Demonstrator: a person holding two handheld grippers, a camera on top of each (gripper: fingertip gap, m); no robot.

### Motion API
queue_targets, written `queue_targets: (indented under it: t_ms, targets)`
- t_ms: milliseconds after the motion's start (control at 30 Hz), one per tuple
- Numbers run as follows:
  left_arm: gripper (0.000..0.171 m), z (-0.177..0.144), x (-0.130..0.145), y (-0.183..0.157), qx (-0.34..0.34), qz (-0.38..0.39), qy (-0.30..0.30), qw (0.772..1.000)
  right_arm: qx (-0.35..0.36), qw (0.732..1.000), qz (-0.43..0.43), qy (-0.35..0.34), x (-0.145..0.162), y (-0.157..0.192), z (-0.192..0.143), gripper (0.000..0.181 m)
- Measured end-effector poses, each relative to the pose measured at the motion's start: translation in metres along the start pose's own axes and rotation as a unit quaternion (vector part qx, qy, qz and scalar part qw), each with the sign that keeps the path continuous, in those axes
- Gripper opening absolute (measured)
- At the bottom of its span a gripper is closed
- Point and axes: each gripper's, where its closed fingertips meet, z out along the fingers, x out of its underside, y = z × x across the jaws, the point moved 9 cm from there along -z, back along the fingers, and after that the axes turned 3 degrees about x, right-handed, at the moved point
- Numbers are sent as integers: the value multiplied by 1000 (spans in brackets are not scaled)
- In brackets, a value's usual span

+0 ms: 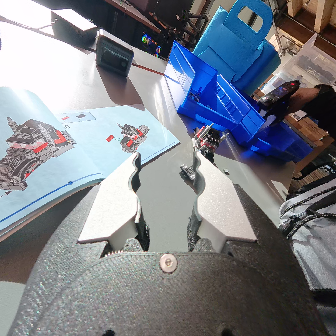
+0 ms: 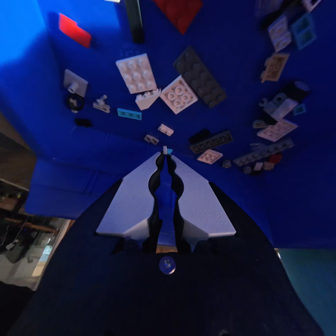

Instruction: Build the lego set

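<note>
My left gripper [image 1: 167, 156] is open and empty, low over the grey table [image 1: 160, 191]. Just beyond its right finger lies a small black and grey Lego sub-assembly [image 1: 188, 171]. The partly built black and red Lego truck [image 1: 207, 140] stands farther off. The open instruction booklet [image 1: 72, 145] lies to the left. My right gripper [image 2: 165, 156] is inside a blue bin [image 2: 236, 209], shut on a small white Lego piece [image 2: 165, 149] that sticks out past its tips. In the left wrist view the right gripper [image 1: 276, 98], held by a hand, hangs over the blue bins [image 1: 209, 94].
The bin floor holds several loose pieces: a white square plate [image 2: 136, 72], a dark grey plate [image 2: 200, 76], a cyan plate [image 2: 129, 114], a red tile [image 2: 74, 31]. A tiny grey piece [image 1: 226, 171] lies on the table. A black box [image 1: 113, 49] and a blue felt bag [image 1: 236, 45] stand behind. The grippers' ends are close to 60 cm from one another.
</note>
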Motion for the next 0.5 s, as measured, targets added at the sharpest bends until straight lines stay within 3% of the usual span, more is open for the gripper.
queue_targets:
  t_ms: [267, 400, 500]
  targets:
    - [57, 0, 0, 0, 0, 0, -2, 1000, -4, 977, 28, -213, -4, 15, -62, 5]
    - [57, -2, 0, -1, 3, -2, -6, 1000, -11, 925, 43, -378, -23, 48, -109, 5]
    - [57, -2, 0, -1, 3, -3, -4, 1000, -28, 868, 45, -494, -50, 85, -132, 5]
